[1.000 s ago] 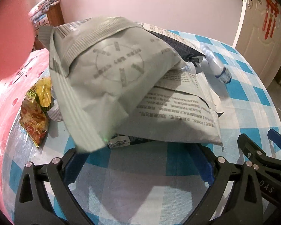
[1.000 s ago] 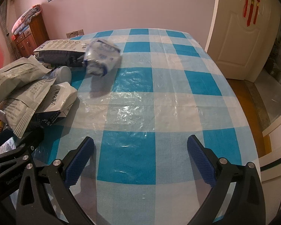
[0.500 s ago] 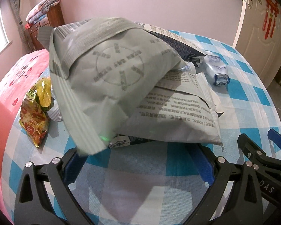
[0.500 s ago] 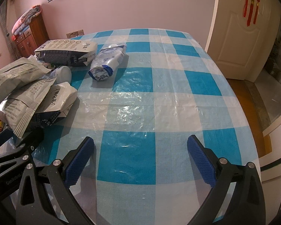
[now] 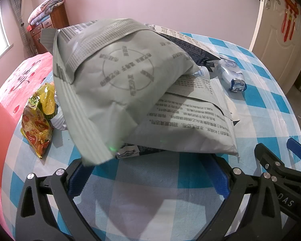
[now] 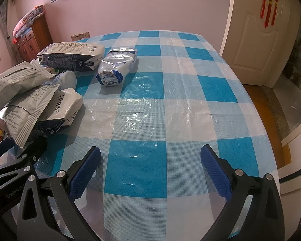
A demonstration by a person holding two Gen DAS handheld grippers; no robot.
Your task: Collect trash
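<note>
Both grippers' fingers spread wide, empty: left gripper (image 5: 148, 178) just below grey pouches (image 5: 118, 84); right gripper (image 6: 150, 170) well short of crushed bottle (image 6: 116, 66).

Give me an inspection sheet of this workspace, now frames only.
Surface: checked tablecloth, blue and white, under glossy clear film.
Job's things: grey pouches piled at the left; crushed bottle lying apart; yellow snack bag beside the pile.
Clutter: nothing seen.
Grippers: left gripper open, facing the pile; right gripper open over bare cloth.
Cables: nothing seen.
Surroundings: white door, wooden dresser, pink wall.
</note>
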